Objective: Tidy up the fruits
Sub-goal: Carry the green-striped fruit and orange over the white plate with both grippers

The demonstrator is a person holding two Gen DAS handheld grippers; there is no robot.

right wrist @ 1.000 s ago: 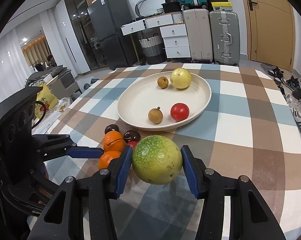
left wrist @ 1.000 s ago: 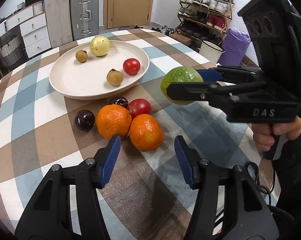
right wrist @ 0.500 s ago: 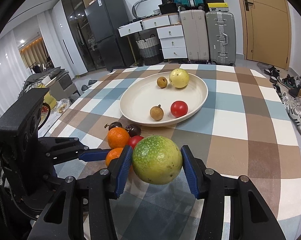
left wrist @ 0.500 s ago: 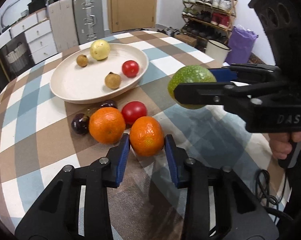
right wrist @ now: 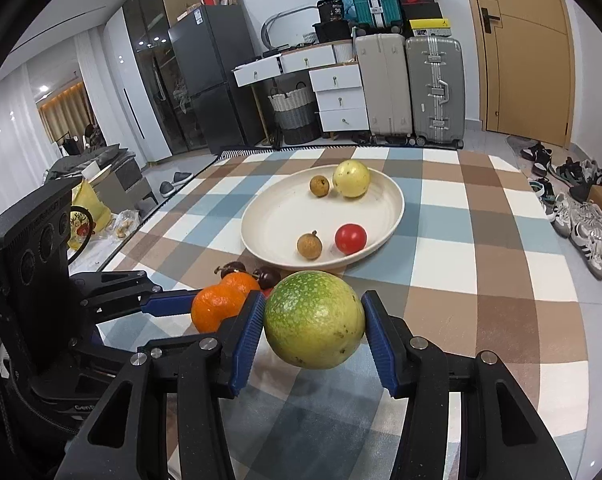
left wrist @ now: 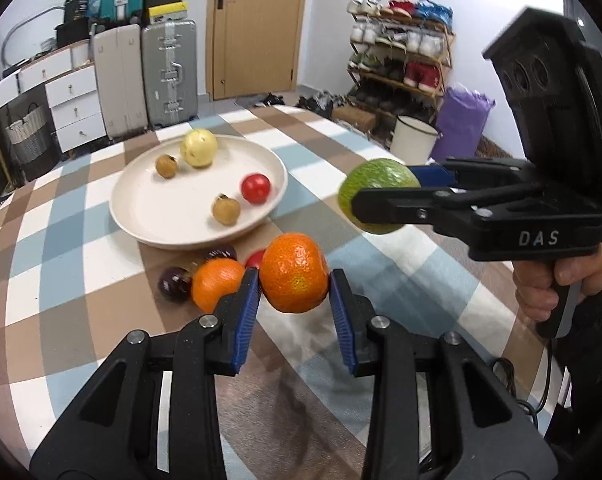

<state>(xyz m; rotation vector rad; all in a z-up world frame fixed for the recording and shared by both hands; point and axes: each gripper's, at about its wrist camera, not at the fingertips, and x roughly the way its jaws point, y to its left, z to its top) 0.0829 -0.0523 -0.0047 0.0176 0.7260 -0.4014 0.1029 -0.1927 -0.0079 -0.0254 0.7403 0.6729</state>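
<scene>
Lifted off the surface (left wrist: 81, 248) now, a tangerine (left wrist: 293, 278) sits pinched in the left claw (left wrist: 295, 304). Its jaws have just been closing. Right claw (right wrist: 315, 334) pinches a green fruit (right wrist: 315, 320).

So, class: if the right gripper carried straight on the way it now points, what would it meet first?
Probably the cream plate. The right gripper, shut on the green fruit, points down over the checked tablecloth toward the plate's near rim. Depth is unclear, so cloth might come first.

Bright, even light — fisheye-warped, dark corners
</scene>
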